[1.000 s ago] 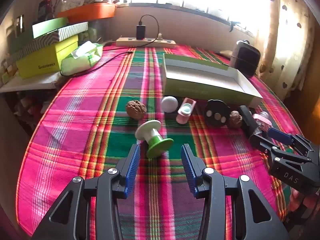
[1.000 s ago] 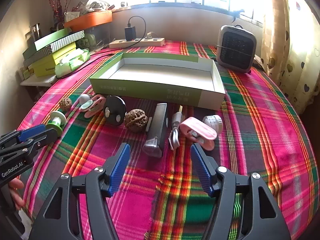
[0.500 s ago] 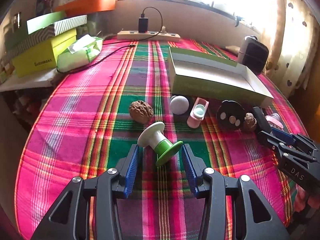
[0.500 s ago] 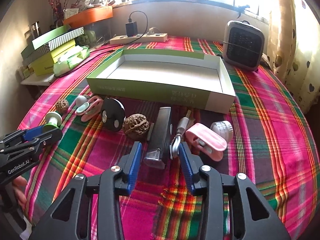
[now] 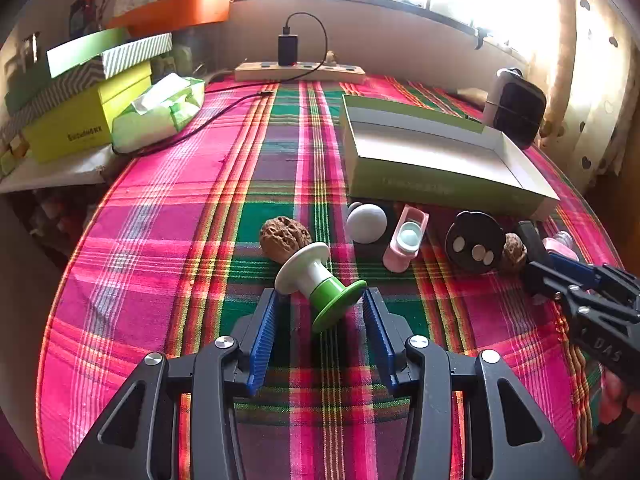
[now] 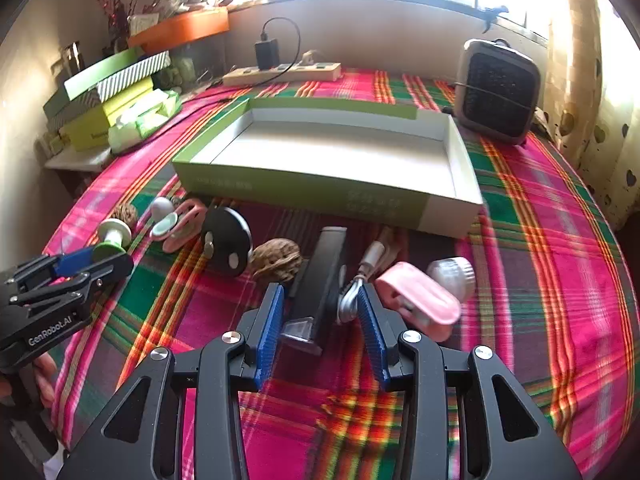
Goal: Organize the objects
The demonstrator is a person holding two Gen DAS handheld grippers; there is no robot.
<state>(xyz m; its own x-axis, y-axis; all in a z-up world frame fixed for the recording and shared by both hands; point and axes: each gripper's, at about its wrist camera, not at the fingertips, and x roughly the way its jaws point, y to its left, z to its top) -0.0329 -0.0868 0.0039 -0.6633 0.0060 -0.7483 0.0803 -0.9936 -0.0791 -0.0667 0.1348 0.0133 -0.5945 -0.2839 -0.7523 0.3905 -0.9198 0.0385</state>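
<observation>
A green and white spool (image 5: 318, 282) lies on its side on the plaid cloth, between the fingertips of my open left gripper (image 5: 320, 300); the pads stand apart from it. My right gripper (image 6: 320, 294) is open around the near end of a long black bar (image 6: 322, 280), with a grey cable (image 6: 358, 280) by its right pad. An open green tray box (image 6: 304, 190) with a white inside stands behind the objects. A walnut (image 5: 284, 236), a white ball (image 5: 366, 222), a pink holder (image 5: 406, 238), a black disc (image 5: 474, 246) and a second walnut (image 6: 276, 260) lie in a row.
A pink clip (image 6: 418, 300) and a clear round cap (image 6: 452, 276) lie right of the black bar. A small heater (image 6: 500, 90) stands at the back right. A power strip (image 5: 300, 72), a tissue pack (image 5: 160, 110) and stacked boxes (image 5: 84, 120) are at the back left.
Both grippers have moved forward. The left now has the spool between its fingertips. The right has narrowed and now straddles the black bar's near end.
</observation>
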